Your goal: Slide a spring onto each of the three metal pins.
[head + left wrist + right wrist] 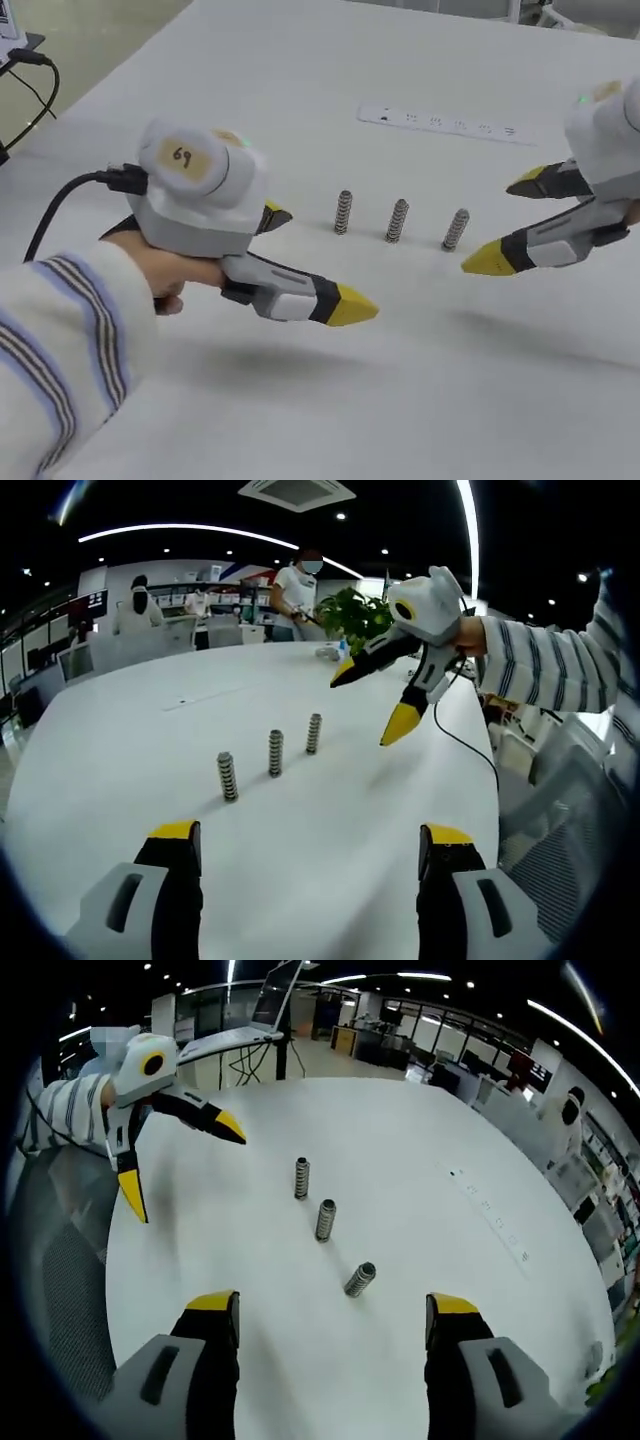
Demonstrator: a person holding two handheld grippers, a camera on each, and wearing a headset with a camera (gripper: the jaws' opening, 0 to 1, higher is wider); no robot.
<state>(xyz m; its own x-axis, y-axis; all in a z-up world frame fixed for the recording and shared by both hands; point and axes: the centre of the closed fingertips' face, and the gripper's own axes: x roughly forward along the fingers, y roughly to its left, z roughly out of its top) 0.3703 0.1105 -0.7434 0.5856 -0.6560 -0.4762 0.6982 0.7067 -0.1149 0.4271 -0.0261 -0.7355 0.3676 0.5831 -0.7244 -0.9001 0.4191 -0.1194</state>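
Open-plan office, probably, desk monitors, ceiling strip lights, potted plant

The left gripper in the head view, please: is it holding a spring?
No, the left gripper hangs open and empty, apart from the three springs set on the table.

Left gripper: left-centre of the head view, pointing toward the right of the frame and tilted slightly down. Its yellow-tipped jaws are spread wide, with nothing between them.
Left hand: wrapped around the handle beneath the gripper's white body. The striped left sleeve is in the lower left corner.
Right gripper: right edge of the head view, pointing left and downward. Its jaws are spread wide and hold nothing.
Right hand: upper right of the left gripper view, gripping the handle, with the striped right sleeve behind it.
Both grippers: held in the air, well apart, tips facing each other.
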